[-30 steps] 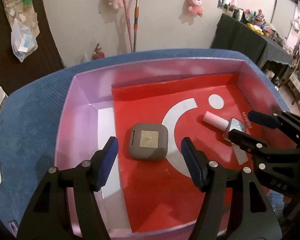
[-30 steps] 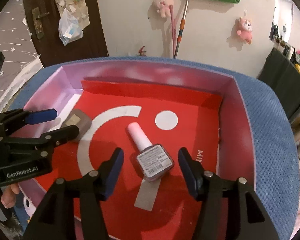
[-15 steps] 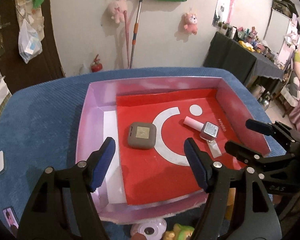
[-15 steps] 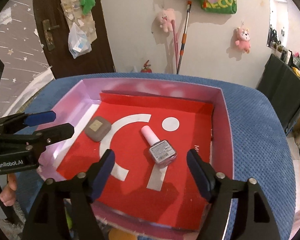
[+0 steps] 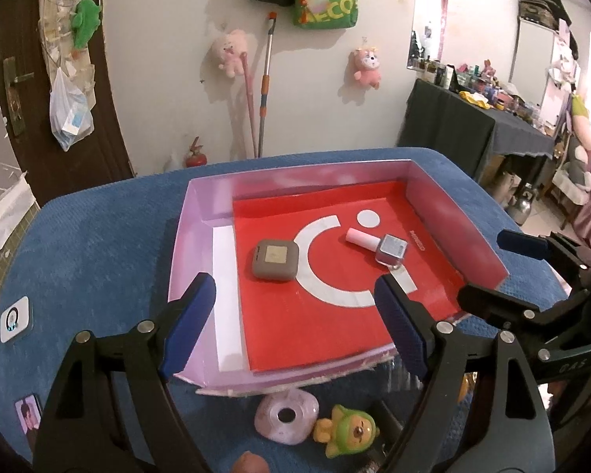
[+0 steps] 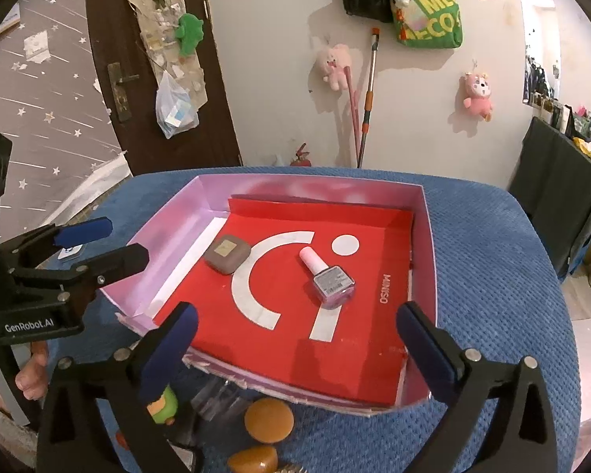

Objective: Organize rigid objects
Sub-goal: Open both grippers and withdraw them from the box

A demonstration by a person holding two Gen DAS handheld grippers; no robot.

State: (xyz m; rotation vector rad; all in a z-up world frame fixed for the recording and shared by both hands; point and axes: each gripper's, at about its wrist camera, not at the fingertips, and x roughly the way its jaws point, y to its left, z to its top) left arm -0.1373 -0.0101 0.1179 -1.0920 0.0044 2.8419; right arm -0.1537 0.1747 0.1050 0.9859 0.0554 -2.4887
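On the blue cushioned surface [image 5: 98,244] a shallow pink-walled box [image 5: 193,236] with a red floor is seen, and two things lie inside it. A grey square case [image 5: 275,259] is placed toward the 9 o'clock side of the red floor, flat, with a pale label on top. A nail polish bottle [image 5: 378,245] is laid on its side toward 3 o'clock, well apart from the case, its pink cap pointing to about 10 o'clock in the left wrist view. Between them a white curved mark is printed on the floor.

The left gripper [image 5: 299,327] is held over the near edge of the box, its blue-padded jaws spread wide with nothing between them; they have just been opening. The right gripper [image 6: 295,351] is likewise held at the near edge, jaws spread as wide as they go and empty, also having just been opening. Neither object is touched by any pad.

Below the box's near wall, at 6 o'clock, a pale pink ring-shaped item [image 5: 287,418], a small green-hooded figure [image 5: 350,433] and two brown rounded pieces [image 6: 270,419] are seen on the blue surface. A person's fingers [image 6: 29,378] are visible beneath the left gripper's handle.
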